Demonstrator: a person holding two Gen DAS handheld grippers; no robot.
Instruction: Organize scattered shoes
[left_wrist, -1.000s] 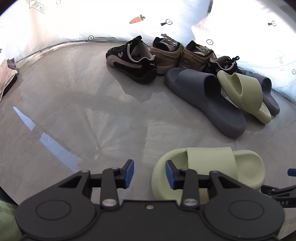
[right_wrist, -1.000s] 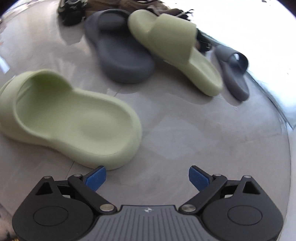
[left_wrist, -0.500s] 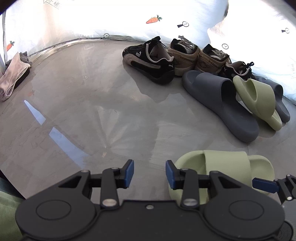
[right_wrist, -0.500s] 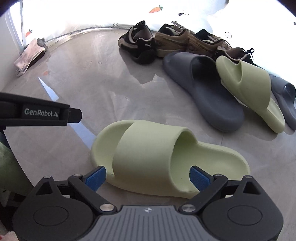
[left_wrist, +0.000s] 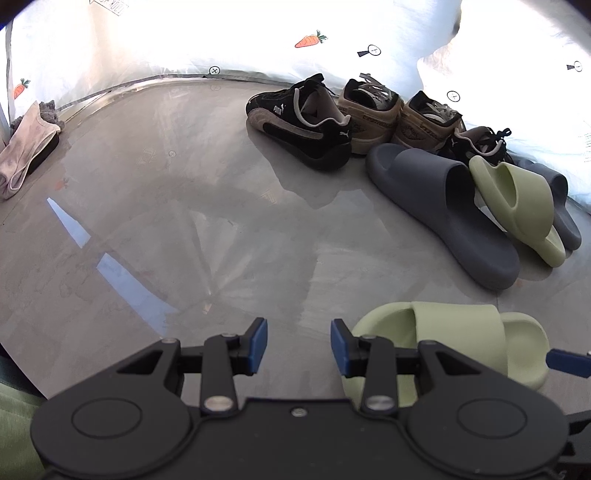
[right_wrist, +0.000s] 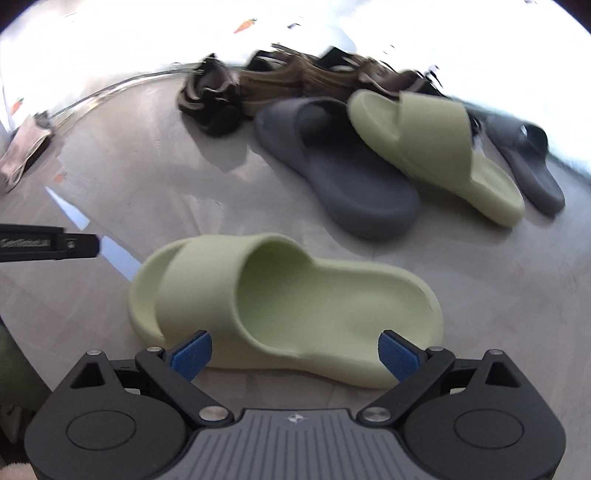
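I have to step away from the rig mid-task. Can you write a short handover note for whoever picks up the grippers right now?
Left gripper: jaws partly open, nothing between them, over bare floor.
Right gripper: jaws wide open, empty, just in front of the loose green slide, not touching it.
Shoes: that slide lies alone near both grippers. Its mate lies between the two grey slides by the wall, next to the black sneaker and tan sneakers.
Done: nothing clearly paired among the slides.
Left: probably grasp the loose green slide, set it beside its mate, then tidy the grey pair.
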